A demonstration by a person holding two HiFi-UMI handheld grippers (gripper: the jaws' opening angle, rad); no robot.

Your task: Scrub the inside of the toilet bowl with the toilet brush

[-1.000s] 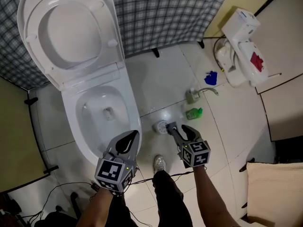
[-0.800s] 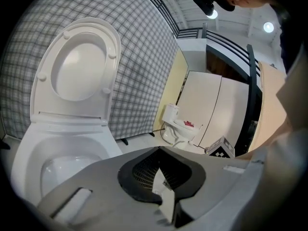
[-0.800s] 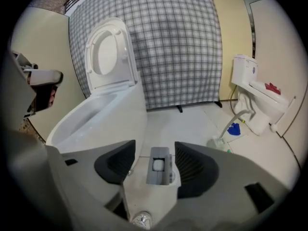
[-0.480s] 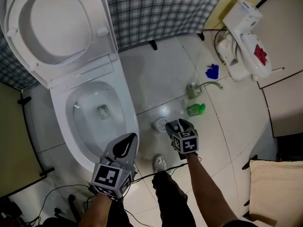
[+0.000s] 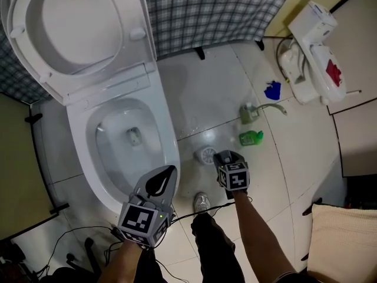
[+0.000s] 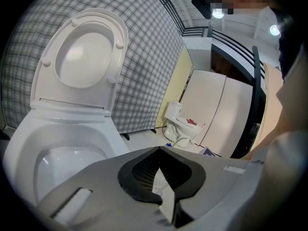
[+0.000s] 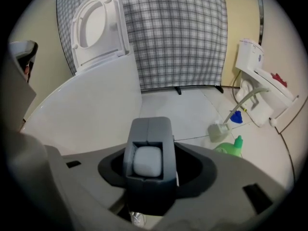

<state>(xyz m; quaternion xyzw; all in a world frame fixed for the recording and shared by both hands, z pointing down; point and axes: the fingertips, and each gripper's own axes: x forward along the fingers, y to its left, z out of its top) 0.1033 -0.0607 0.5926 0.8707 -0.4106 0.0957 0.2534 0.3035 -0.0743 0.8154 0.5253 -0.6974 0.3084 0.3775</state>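
Observation:
The white toilet point(image 5: 172, 146) stands at the left with its lid point(image 5: 76, 22) raised and the bowl point(image 5: 126, 137) uncovered. The toilet brush stands on the floor to its right: a round white base point(image 5: 207, 155) and a grey handle top point(image 7: 147, 160). My right gripper point(image 5: 222, 157) points steeply down over it. Its jaws have just been closing, and the handle top fills the gap between them point(image 7: 148, 163). My left gripper point(image 5: 164, 175) hovers by the bowl's front rim, shut with nothing in it point(image 6: 161, 177).
On the tiled floor right of the brush are a green bottle point(image 5: 250, 137), a small grey block with a curved tube point(image 5: 247, 114) and a blue object point(image 5: 272, 90). A second white fixture point(image 5: 312, 52) stands at the far right. Cables point(image 5: 88, 240) and a shoe point(image 5: 201, 202) lie near my feet.
My right gripper has sunk toward the floor and now sits over the brush by the round white base. The left gripper has dropped a little near the bowl's front rim.

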